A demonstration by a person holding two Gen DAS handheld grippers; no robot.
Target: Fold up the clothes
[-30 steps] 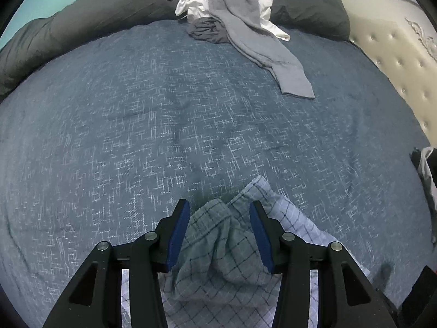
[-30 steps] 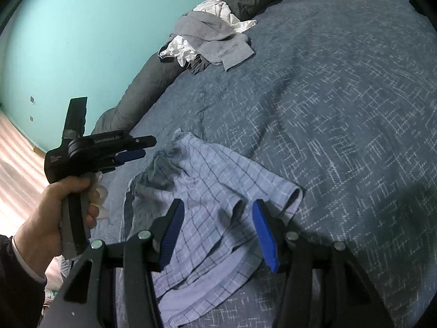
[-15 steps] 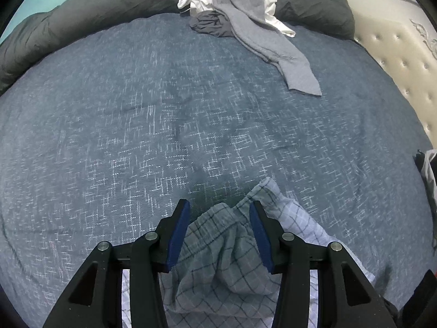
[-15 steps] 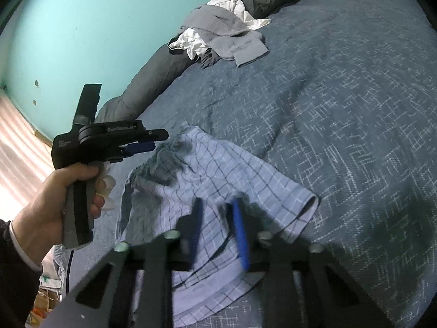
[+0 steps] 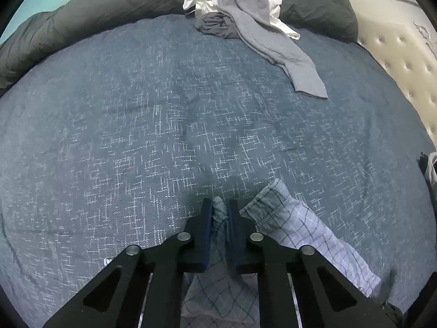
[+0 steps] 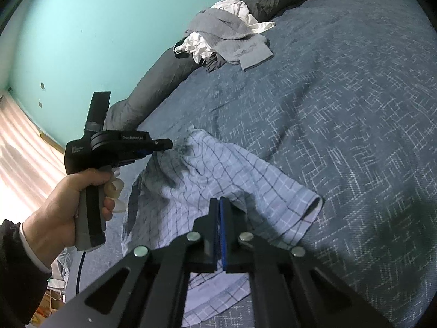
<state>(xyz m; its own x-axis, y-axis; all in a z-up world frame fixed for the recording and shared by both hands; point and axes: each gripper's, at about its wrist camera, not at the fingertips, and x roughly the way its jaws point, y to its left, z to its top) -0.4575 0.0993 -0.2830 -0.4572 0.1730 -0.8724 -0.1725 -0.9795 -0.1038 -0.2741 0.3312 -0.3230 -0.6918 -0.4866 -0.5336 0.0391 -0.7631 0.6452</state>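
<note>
Right wrist view: we see left hand (image 6: 68, 205) wrapped around grip of left gripper (image 6: 166, 145), held about level, tips at raised corner of checked shirt (image 6: 218, 175). Left wrist view: jaws closing, bunched shirt fabric (image 5: 220, 216) pinched between pads. Right gripper (image 6: 218, 205) fully clenched over shirt's near edge; we see fabric around tips, cannot tell if pinched. Shirt lies crumpled on blue bedspread (image 6: 341, 123), near bed edge. Clothes pile (image 5: 240, 8) lies far off, by dark pillows (image 5: 82, 24).

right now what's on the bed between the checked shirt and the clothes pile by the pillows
Nothing: only bare blue bedspread lies between the checked shirt and the clothes pile, clearest in the left wrist view.
</note>
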